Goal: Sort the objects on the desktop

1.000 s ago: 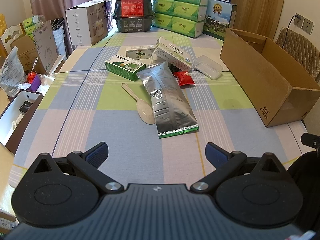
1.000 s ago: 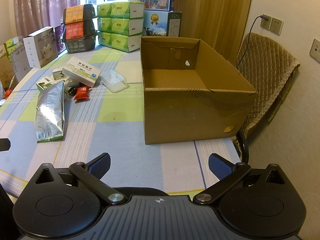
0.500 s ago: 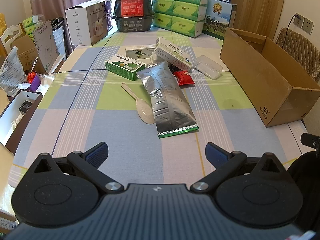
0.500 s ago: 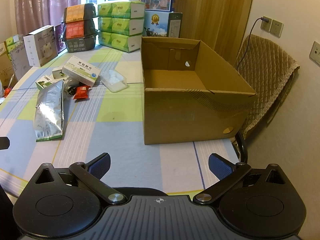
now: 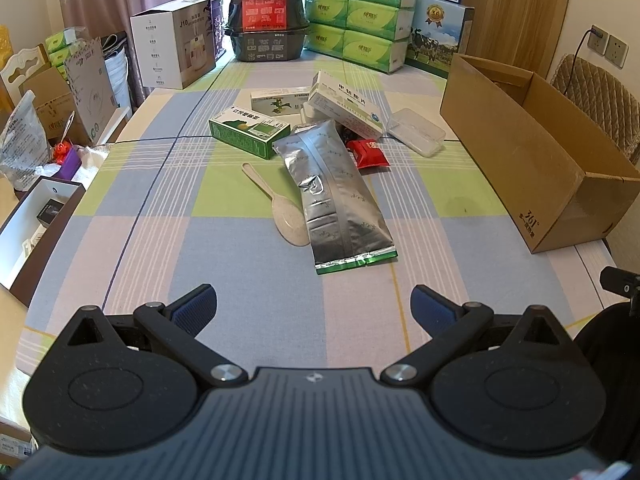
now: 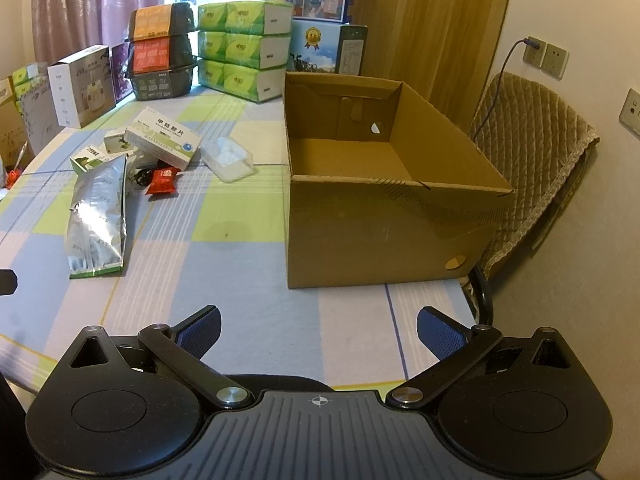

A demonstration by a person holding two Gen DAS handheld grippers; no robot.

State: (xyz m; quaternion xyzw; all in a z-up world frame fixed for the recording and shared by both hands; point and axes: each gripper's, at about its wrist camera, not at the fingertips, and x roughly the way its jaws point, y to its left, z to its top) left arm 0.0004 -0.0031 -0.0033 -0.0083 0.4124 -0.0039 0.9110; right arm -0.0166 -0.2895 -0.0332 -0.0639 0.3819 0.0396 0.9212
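Note:
A silver foil pouch (image 5: 334,196) lies mid-table beside a beige plastic spoon (image 5: 280,208). Behind them sit a green box (image 5: 249,130), a white medicine box (image 5: 346,104), a smaller white box (image 5: 278,100), a red snack packet (image 5: 368,153) and a clear plastic case (image 5: 416,131). An open, empty cardboard box (image 6: 384,184) stands at the table's right end. My left gripper (image 5: 314,308) is open, well short of the pouch. My right gripper (image 6: 319,332) is open, in front of the cardboard box, holding nothing.
Stacked green tissue packs (image 5: 360,16), dark stacked containers (image 5: 266,12) and a white appliance box (image 5: 174,54) line the far table edge. A padded chair (image 6: 532,160) stands right of the cardboard box. Cartons and bags (image 5: 48,120) crowd the floor at left.
Both grippers have barely moved; the right wrist view has shifted very slightly. Nothing on the table has been touched.

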